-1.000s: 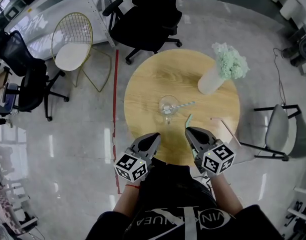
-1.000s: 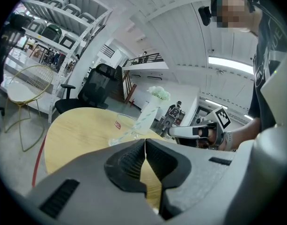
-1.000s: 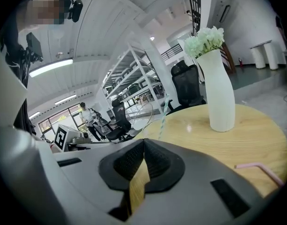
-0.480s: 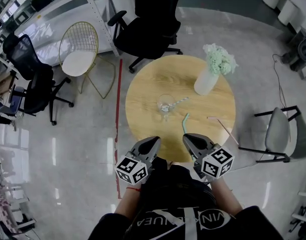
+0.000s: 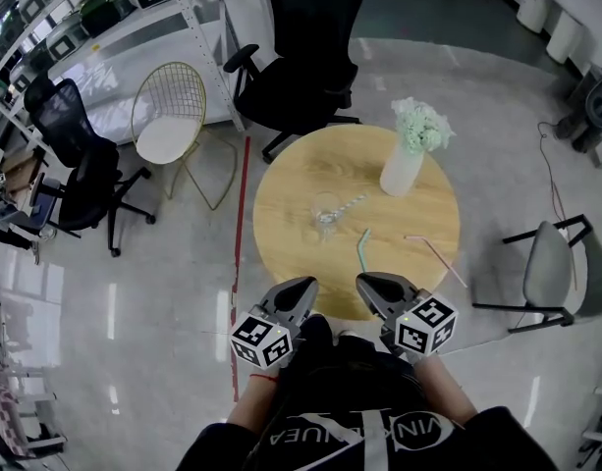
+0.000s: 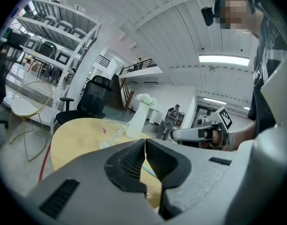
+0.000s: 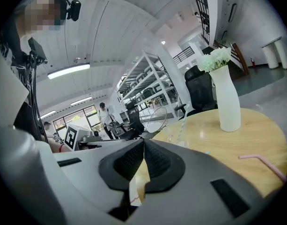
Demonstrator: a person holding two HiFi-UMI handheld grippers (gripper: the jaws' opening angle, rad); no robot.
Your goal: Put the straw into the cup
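Table: we face a round wooden table [image 5: 281,194] and read it as a clock, six nearest us.
Vase: a white vase [image 5: 401,169] with pale flowers stands upright at two o'clock.
Left gripper [image 5: 308,285]: at six, by the rim; we see its jaws pressed together, empty.
Right gripper [image 5: 364,281]: beside it, likewise closed on nothing.
Cup: a clear cup [image 5: 326,210] stands near the centre.
Striped straw [image 5: 354,201]: in the cup, leaning toward two.
Green straw [image 5: 361,250]: flat at five, apart from the cup.
Pink straw [image 5: 438,258]: at four, by the rim.

Three cameras, one table [image 5: 291,199]
Head view is looking steeply down from high; both gripper views are peering low across it, all sharing the vase [image 5: 401,170].
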